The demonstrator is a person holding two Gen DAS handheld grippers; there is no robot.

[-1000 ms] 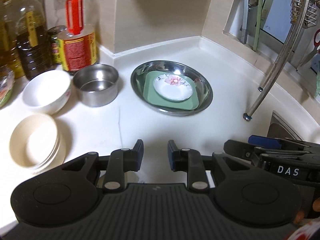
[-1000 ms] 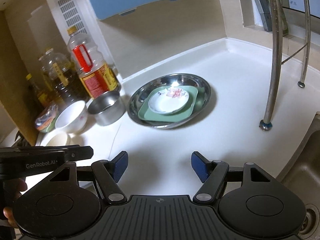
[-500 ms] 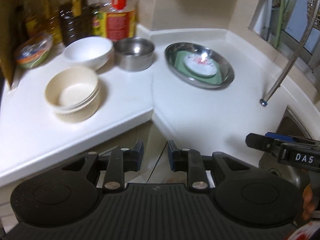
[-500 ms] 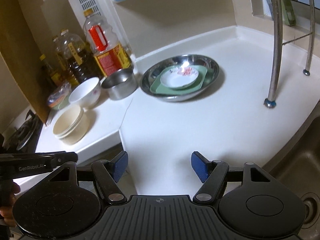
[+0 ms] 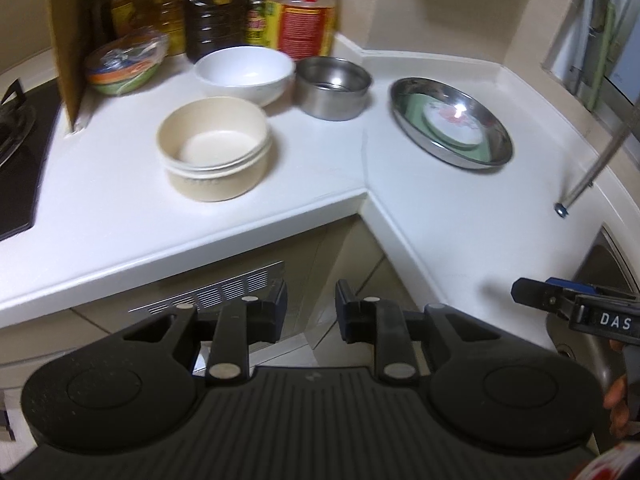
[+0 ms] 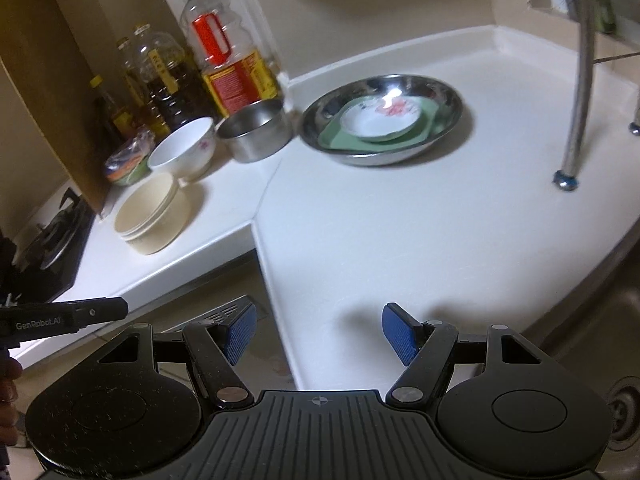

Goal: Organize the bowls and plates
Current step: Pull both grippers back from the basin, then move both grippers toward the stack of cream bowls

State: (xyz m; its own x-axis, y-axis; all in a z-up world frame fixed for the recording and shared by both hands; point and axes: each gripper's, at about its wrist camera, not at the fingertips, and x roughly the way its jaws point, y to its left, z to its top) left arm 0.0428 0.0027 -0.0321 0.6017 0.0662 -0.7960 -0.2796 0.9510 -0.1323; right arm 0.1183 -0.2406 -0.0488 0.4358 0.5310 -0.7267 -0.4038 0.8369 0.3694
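Plates and bowls look close to sorted already, and both your claws are off the white desk [image 5: 460, 216] with nothing in them. Your plates sit nested at the back right: a small white saucer with a red flower print [image 6: 380, 120] on a pale green squarish plate [image 6: 430, 118], both inside the wide shiny steel pan [image 6: 448, 98]. Your bowls group to the left: two cream round bowls stacked one inside the other [image 5: 214, 148] near the desk's front edge, a white ceramic bowl [image 5: 244, 74] behind them, and a straight-sided steel bowl [image 5: 332, 88] just beside that. Those last two stand separate, so nesting them may be what's left. Your left claw [image 5: 310, 312] shows a narrow empty gap; your right claw [image 6: 316, 334] gapes wide, empty too.
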